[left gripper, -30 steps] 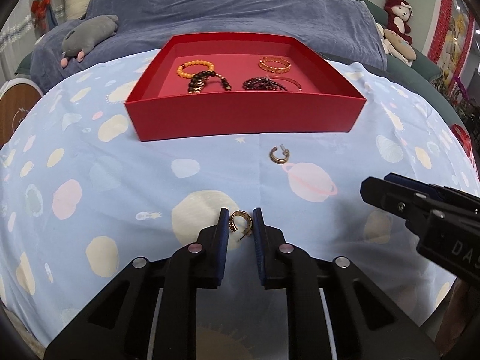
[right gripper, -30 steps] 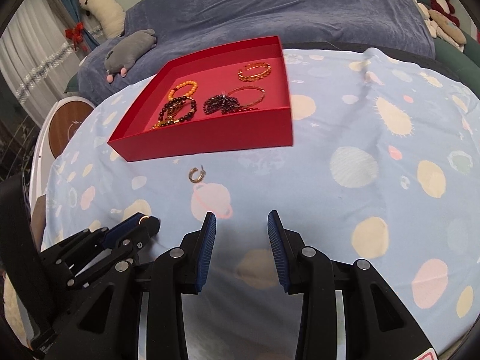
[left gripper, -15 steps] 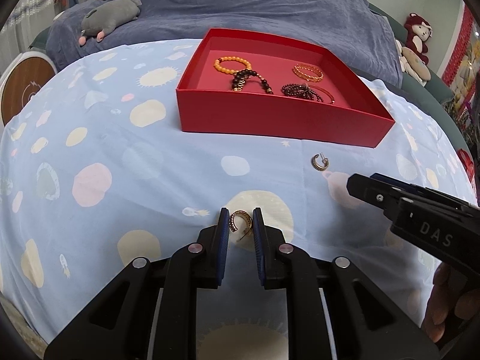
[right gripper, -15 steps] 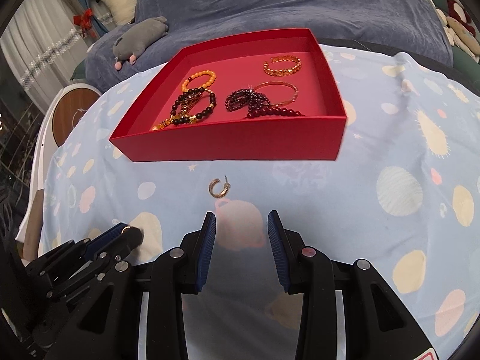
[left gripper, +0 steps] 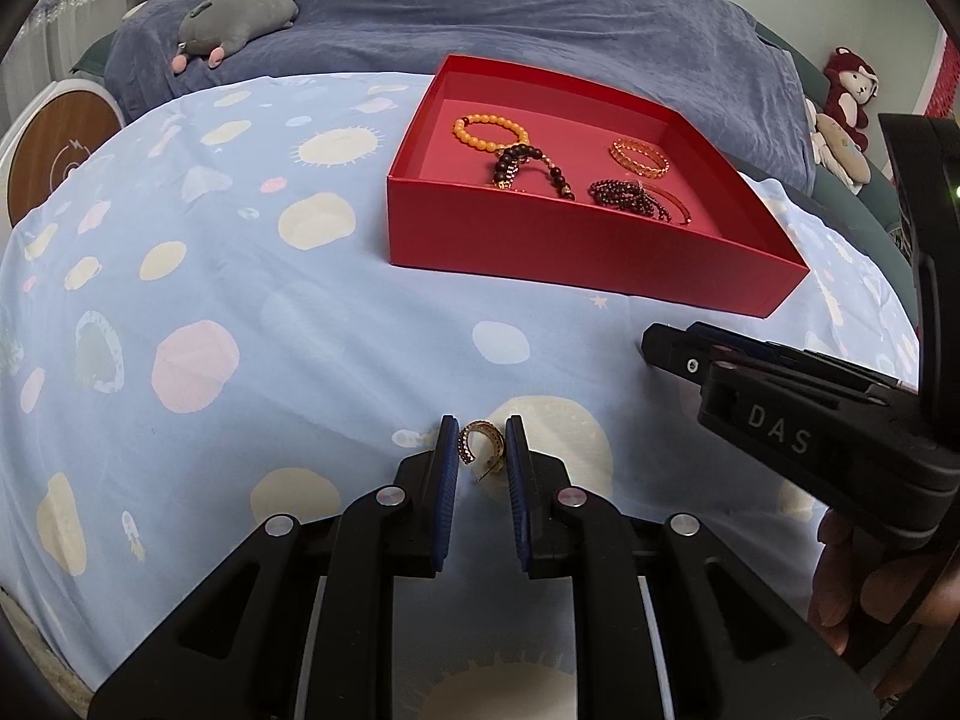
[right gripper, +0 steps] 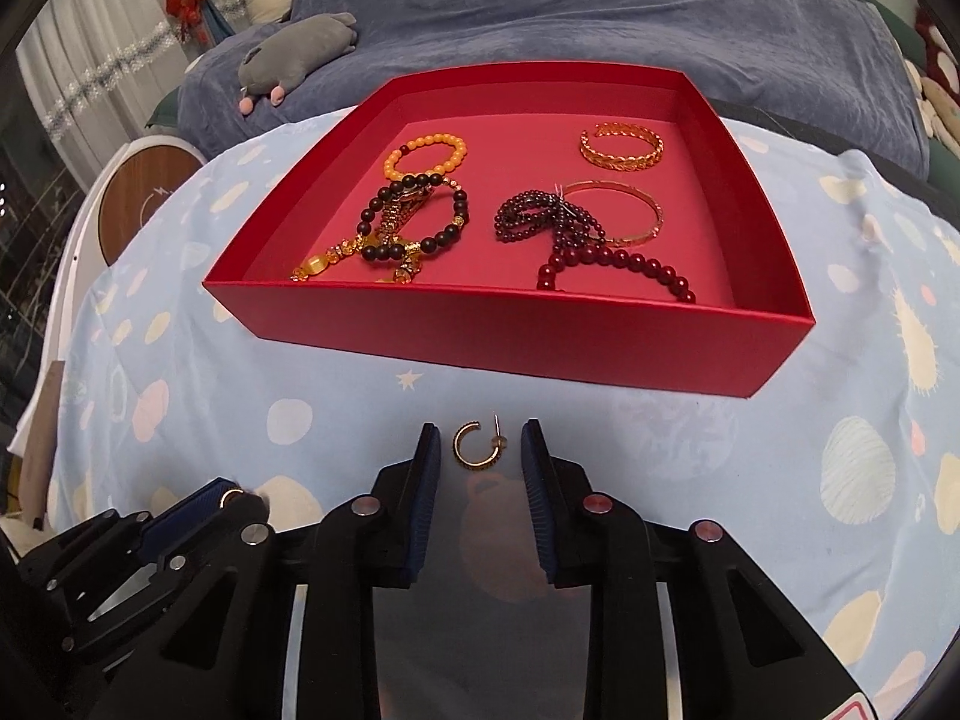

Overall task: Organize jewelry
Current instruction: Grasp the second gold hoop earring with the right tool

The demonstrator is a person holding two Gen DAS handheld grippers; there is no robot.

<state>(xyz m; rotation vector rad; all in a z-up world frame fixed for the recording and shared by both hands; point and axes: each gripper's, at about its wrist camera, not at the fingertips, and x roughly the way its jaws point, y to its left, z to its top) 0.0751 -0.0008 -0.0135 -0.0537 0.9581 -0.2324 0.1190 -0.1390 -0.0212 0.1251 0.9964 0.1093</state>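
A red box [left gripper: 576, 252] [right gripper: 498, 330] on the blue patterned cloth holds several bracelets: orange beads [right gripper: 427, 155], black beads [right gripper: 414, 222], dark red beads [right gripper: 558, 228] and gold bangles [right gripper: 621, 145]. My left gripper [left gripper: 480, 441] is shut on a gold hoop earring [left gripper: 478, 439], held between its blue pads above the cloth. My right gripper [right gripper: 480, 444] is open, its fingers either side of a second gold hoop earring [right gripper: 474, 445] lying on the cloth just in front of the box. The right gripper also shows in the left wrist view [left gripper: 672, 348], and the left gripper in the right wrist view [right gripper: 222, 495].
The cloth covers a round table [left gripper: 180, 276]. Behind it lies a blue blanket with a grey plush toy [left gripper: 240, 15] [right gripper: 300, 57]. A round wooden stool [right gripper: 144, 198] stands at the left. More plush toys [left gripper: 846, 96] sit at the far right.
My right gripper has moved forward and left until its open fingers straddle the second earring. My left gripper has drifted left with its earring still held.
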